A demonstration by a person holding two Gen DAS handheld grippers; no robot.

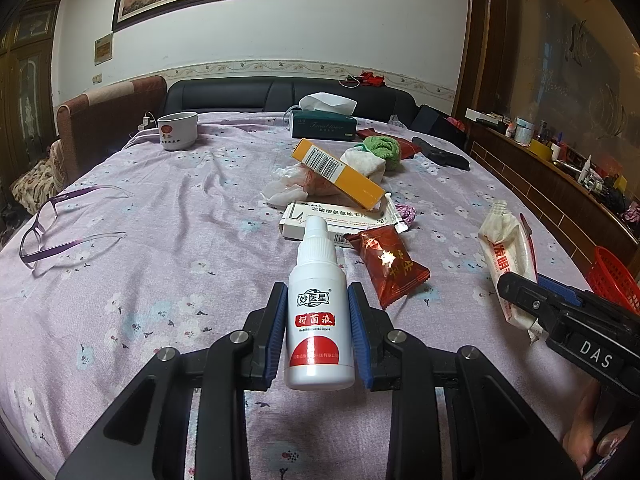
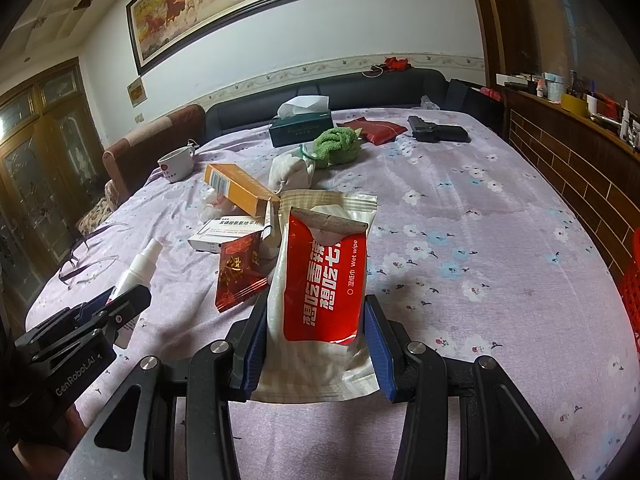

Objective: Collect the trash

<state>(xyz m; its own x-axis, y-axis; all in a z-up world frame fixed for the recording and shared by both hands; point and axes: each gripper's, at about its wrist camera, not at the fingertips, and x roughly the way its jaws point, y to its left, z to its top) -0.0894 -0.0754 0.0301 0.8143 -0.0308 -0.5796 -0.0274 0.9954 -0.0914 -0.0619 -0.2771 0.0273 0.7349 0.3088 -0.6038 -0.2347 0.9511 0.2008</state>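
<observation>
My left gripper [image 1: 318,300] is shut on a white spray bottle [image 1: 318,320] with a red label, held upright above the purple flowered cloth [image 1: 160,208]. My right gripper [image 2: 318,320] is shut on a red and white wet wipe pack [image 2: 320,280], its blue pads pressing both sides. That pack [image 1: 510,256] and the right gripper [image 1: 520,292] also show at the right of the left wrist view. Loose on the cloth lie a red snack packet [image 1: 386,264], a white medicine box [image 1: 336,218], an orange box [image 1: 340,170] and crumpled tissue [image 1: 288,186].
A red basket [image 1: 614,276] stands at the table's right edge. Glasses [image 1: 60,224], a white cup [image 1: 177,130], a green tissue box [image 1: 324,126], a green cloth [image 1: 382,148], a white pouch [image 1: 366,162] and a black object [image 1: 440,154] lie farther off. A cluttered wooden shelf [image 1: 560,168] runs along the right.
</observation>
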